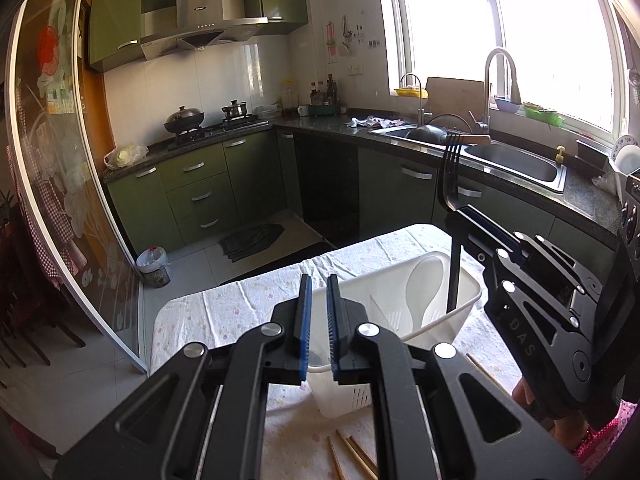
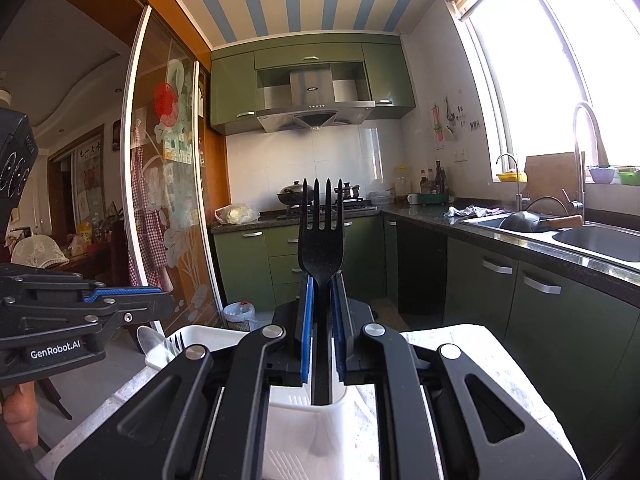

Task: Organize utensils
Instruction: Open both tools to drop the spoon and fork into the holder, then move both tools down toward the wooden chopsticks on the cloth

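Black fork [image 2: 321,240] upright in right gripper [image 2: 320,320], handle inside white basket [image 2: 304,404].

Worktop [image 1: 224,312] covered by white floral cloth [image 1: 248,292]. White plastic utensil basket [image 1: 460,308] sits directly on it, mid-cloth. Wooden chopsticks [image 1: 352,456] lie loose on the cloth just beside the basket's near end.

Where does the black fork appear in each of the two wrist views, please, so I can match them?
Left wrist view: the black fork stands upright at right of centre, held by the right gripper above the white basket.
Right wrist view: the black fork is dead centre, tines up, clamped between the blue pads.
Shared landmark: the range hood.
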Tool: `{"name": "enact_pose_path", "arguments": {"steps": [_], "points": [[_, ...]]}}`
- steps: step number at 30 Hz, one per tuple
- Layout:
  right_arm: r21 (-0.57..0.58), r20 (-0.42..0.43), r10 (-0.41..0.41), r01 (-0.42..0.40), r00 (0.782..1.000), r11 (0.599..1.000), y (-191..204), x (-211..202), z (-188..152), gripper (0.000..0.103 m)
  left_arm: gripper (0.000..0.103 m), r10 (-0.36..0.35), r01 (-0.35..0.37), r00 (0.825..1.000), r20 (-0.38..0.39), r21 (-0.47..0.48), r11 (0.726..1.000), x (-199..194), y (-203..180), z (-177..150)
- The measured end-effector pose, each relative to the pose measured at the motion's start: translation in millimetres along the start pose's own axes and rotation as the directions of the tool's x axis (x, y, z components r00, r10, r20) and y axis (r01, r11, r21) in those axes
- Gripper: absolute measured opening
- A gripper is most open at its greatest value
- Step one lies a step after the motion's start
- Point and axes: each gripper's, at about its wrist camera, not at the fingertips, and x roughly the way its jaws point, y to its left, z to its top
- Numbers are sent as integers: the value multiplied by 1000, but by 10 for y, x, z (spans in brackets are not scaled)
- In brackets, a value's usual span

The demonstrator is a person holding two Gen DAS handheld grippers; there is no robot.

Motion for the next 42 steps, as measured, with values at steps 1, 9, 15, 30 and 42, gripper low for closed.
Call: {"name": "enact_pose_path", "arguments": {"steps": [1, 9, 15, 30, 42], "points": [[-2, -9, 1, -1, 1000, 1000, 1, -13, -23, 10, 7, -2, 2, 1000, -1, -1, 1000, -4, -1, -3], [-21, -89, 16, -18, 996, 1000, 40, -56, -198, 10, 7, -17, 17, 1000, -3, -2, 1000, -63, -37, -7], [-22, -113, 32, -34, 993, 999, 74, -74, -255, 19, 7, -18, 18, 1000, 0, -1, 1000, -110, -54, -17], [-7, -363, 78, -86, 929, 996, -273, -852, -257, 26, 8, -43, 28, 971, -235, -69, 997, -213, 5, -523], [-91, -799, -41, -53, 600, 994, -827, -529, -1196, 26, 7, -58, -34, 852, -521, -166, 986, 88, 88, -1474]]}}
